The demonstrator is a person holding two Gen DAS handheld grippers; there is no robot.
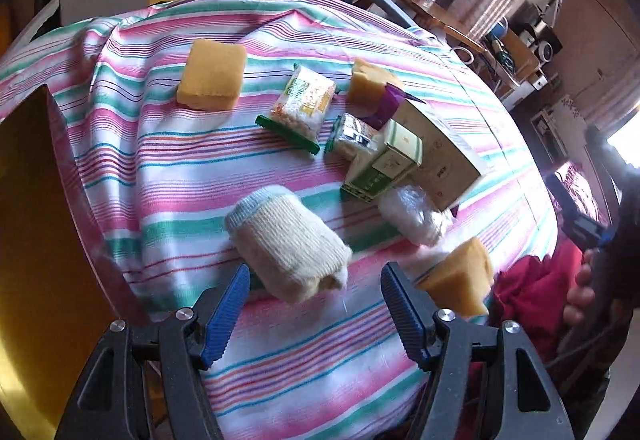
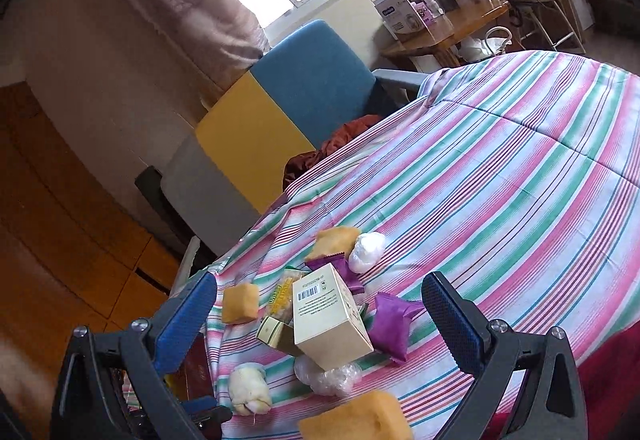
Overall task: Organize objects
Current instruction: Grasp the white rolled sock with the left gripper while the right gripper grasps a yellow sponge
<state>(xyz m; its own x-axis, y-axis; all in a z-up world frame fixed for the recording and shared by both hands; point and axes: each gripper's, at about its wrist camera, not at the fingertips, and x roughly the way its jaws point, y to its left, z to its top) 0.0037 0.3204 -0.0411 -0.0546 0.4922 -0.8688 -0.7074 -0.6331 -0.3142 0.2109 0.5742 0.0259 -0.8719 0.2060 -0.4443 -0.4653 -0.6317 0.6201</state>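
left tongs (image 1: 314, 304) gape over the sock (image 1: 286, 244), likely lined up to grip it; right tongs (image 2: 320, 324) gape too, empty, above the box (image 2: 328, 320).

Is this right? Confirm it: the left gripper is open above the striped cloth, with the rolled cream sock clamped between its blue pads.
Not quite. The left gripper is open above the striped cloth, but the rolled cream sock lies on the cloth just ahead of the pads, unclamped. The left wrist view shows it.
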